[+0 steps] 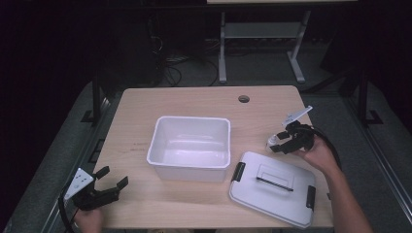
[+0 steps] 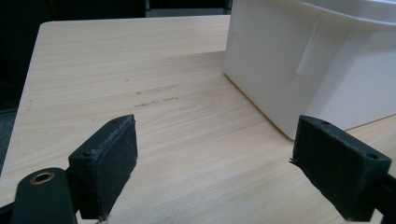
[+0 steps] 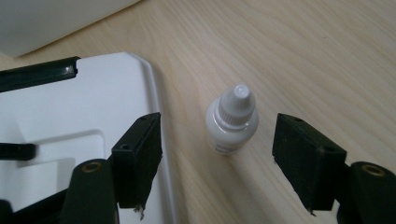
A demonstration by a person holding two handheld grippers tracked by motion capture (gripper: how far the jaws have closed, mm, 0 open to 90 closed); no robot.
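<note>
A small white dropper bottle (image 3: 232, 122) stands upright on the wooden table, between the jaws of my right gripper (image 3: 218, 133). The jaws are open and neither pad touches the bottle. From above, the right gripper (image 1: 280, 141) sits at the table's right, with the bottle (image 1: 271, 141) at its tip. My left gripper (image 1: 113, 176) rests open near the front left corner, nothing between its jaws. In the left gripper view, the left gripper (image 2: 217, 140) points at bare wood beside the white bin (image 2: 303, 60).
The open white plastic bin (image 1: 192, 118) stands mid-table. Its flat white lid (image 1: 272, 199), with black latches and handle, lies at the front right, just left of the bottle in the right gripper view (image 3: 70, 112). A cable hole (image 1: 244, 98) marks the far edge.
</note>
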